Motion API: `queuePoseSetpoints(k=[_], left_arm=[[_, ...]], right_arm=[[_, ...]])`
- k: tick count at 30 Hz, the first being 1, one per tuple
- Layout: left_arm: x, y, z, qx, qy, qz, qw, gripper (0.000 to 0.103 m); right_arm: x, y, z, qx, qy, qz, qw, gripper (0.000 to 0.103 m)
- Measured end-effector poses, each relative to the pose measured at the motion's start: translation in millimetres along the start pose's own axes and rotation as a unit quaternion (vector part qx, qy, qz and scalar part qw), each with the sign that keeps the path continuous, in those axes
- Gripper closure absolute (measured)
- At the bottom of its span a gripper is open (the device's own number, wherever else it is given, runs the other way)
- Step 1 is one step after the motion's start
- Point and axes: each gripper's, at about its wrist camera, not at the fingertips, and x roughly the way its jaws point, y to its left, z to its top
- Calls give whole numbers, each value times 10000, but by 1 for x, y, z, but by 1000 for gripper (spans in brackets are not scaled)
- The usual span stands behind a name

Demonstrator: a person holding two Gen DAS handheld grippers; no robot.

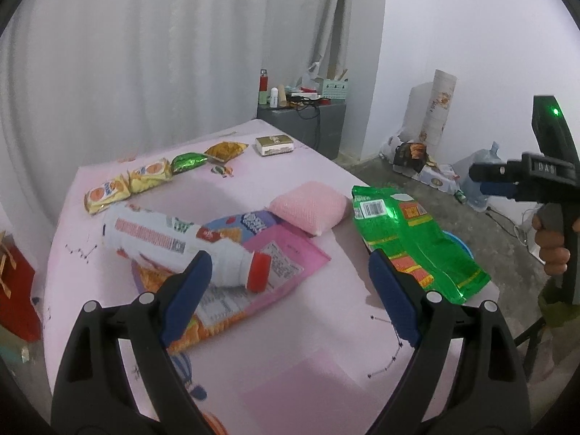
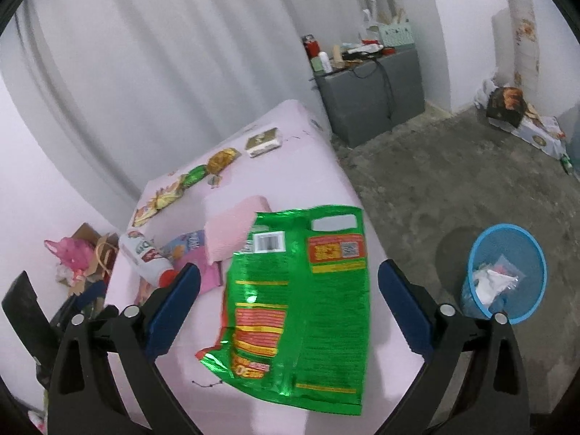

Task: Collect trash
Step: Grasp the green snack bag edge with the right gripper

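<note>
Two views show one pink worktop (image 1: 290,326) strewn with wrappers.

From the left wrist, the left gripper (image 1: 290,290) hangs over the worktop with its jaws spread wide and nothing between the blue pads. Just past the left pad lies a white bottle (image 1: 174,243) with a red cap, on its side on top of a pink and orange snack packet (image 1: 275,261). Behind them sits a pink sponge (image 1: 308,210). A green foil bag (image 1: 409,243) lies at the worktop's right edge, partly over it, just beyond the right pad. Along the far edge runs a row of small snack packs (image 1: 145,177) ending in a small box (image 1: 274,144). At the far right a hand (image 1: 551,250) holds the right gripper (image 1: 496,181); whether its jaws are open cannot be told from this view.

From the right wrist, the right gripper (image 2: 290,297) has its jaws wide apart, holding nothing, with the green foil bag (image 2: 308,308) lying flat on the worktop (image 2: 174,362) below and between them. The sponge (image 2: 232,232) touches the bag's far left corner, and the bottle (image 2: 145,257) lies further left. On the concrete floor to the right stands a blue mesh bin (image 2: 507,264) with plastic scraps inside, well apart from the bag.
</note>
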Motion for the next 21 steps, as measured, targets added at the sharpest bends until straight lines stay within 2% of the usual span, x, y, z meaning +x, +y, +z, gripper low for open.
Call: queuePoseSetpoints(k=[5, 10, 16, 21], left_arm=[[16, -5, 0, -64, 87, -200, 9997, 19], [27, -15, -4, -101, 216, -440, 9987, 19], [38, -31, -4, -243, 344, -894, 9951, 30], [56, -48, -2, -367, 608, -1363, 9881, 38]], right_arm=[[11, -26, -9, 322, 304, -243, 9987, 18], [30, -53, -22, 723, 676, -199, 9949, 30], [53, -78, -28, 1291, 952, 212, 9868, 43], [65, -86, -33, 1551, 1207, 692, 9781, 53]])
